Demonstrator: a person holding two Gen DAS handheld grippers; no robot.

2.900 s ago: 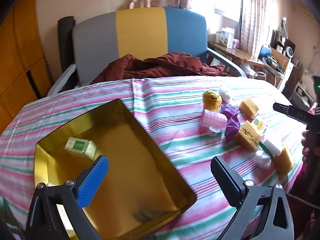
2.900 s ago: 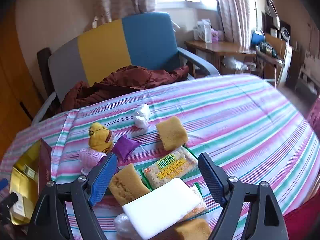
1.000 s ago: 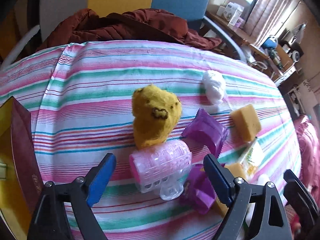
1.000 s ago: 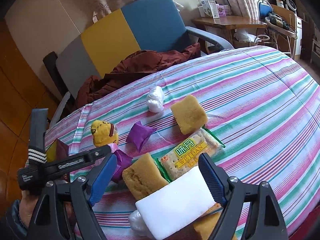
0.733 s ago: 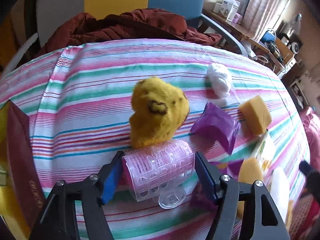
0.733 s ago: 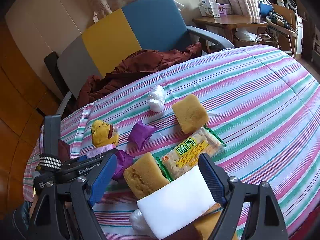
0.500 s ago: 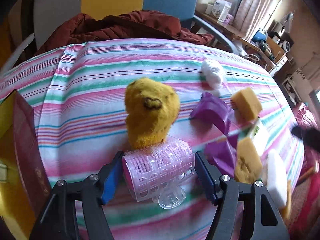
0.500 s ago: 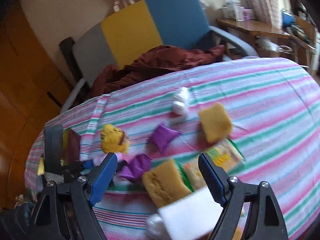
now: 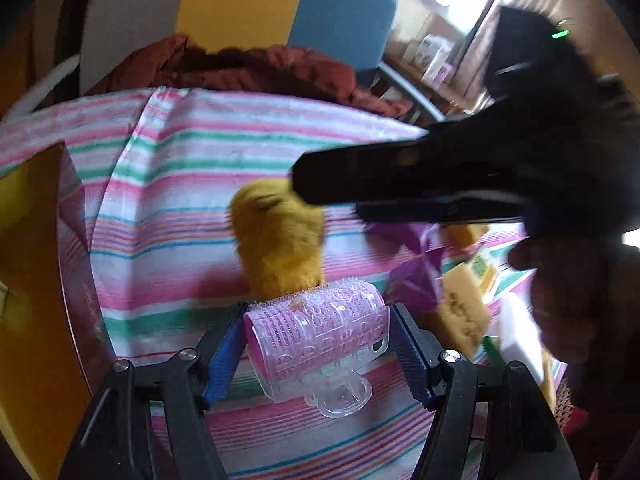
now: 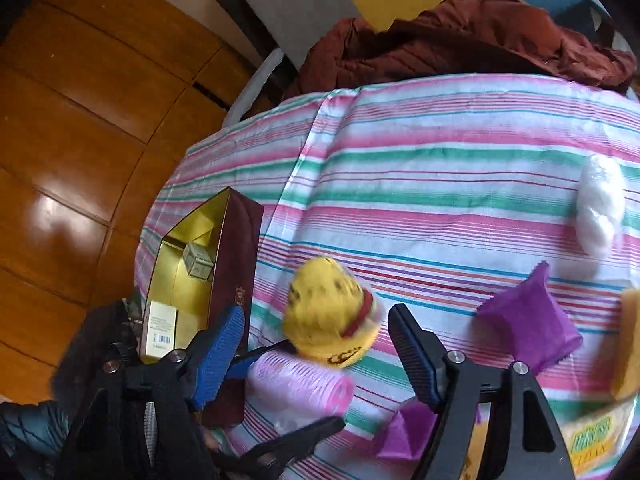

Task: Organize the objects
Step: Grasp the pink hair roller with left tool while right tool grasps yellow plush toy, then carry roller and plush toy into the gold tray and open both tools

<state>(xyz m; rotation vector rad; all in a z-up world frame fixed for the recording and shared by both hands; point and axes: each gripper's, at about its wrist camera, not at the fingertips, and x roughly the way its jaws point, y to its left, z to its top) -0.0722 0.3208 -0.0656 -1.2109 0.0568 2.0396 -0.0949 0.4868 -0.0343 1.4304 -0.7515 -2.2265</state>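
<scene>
Table (image 10: 460, 168): covered in a cloth of pink, green and white stripes; the right wrist view alone shows the wooden floor beside it.
Tin box (image 10: 234, 280): open, maroon outside, gold inside, at the table's left edge; only the right wrist view shows the small cartons in it.
Right gripper (image 10: 316, 344): its jaws have just been closing and stand apart around the yellow plush toy (image 10: 332, 316), not pressing it; the left wrist view shows it as a dark blurred bar above the toy.
Left gripper (image 9: 316, 344): pads pinch the pink hair roller (image 9: 316, 332) end to end; a bristly cylinder in a clear plastic clip, just in front of the toy.
Purple packets (image 10: 532, 324): crinkled, right of the toy.
White wad (image 10: 600, 212): soft, farther right.
</scene>
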